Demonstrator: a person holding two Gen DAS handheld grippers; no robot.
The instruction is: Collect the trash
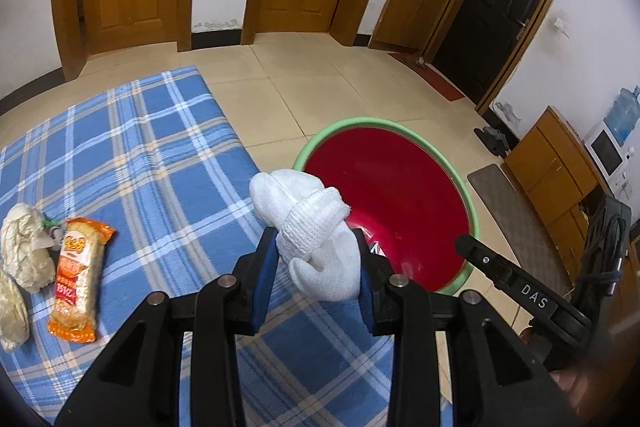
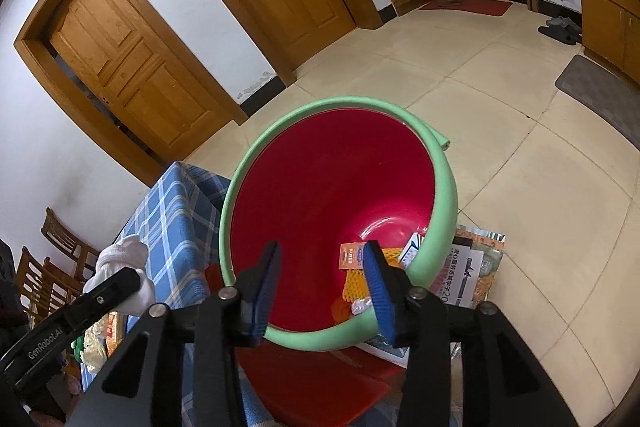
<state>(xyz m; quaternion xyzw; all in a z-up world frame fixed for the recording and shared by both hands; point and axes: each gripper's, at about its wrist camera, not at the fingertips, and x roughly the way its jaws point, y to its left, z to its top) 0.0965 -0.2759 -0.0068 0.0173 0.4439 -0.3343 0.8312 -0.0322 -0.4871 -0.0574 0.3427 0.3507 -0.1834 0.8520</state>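
Your left gripper [image 1: 318, 267], angled downward, clamps a white cloth wad [image 1: 316, 231] near the red bucket [image 2: 256, 163], while your right gripper [image 2: 322, 287] tilts over it, jaws parted and empty.

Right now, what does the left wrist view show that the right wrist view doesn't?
Left wrist only: an orange snack wrapper and crumpled paper wads lying on the plaid cloth. Right wrist only: trash at the bottom of the bucket and the right gripper open and empty above it. Both: the bucket, the cloth, and the white foam net clamped in the left gripper.
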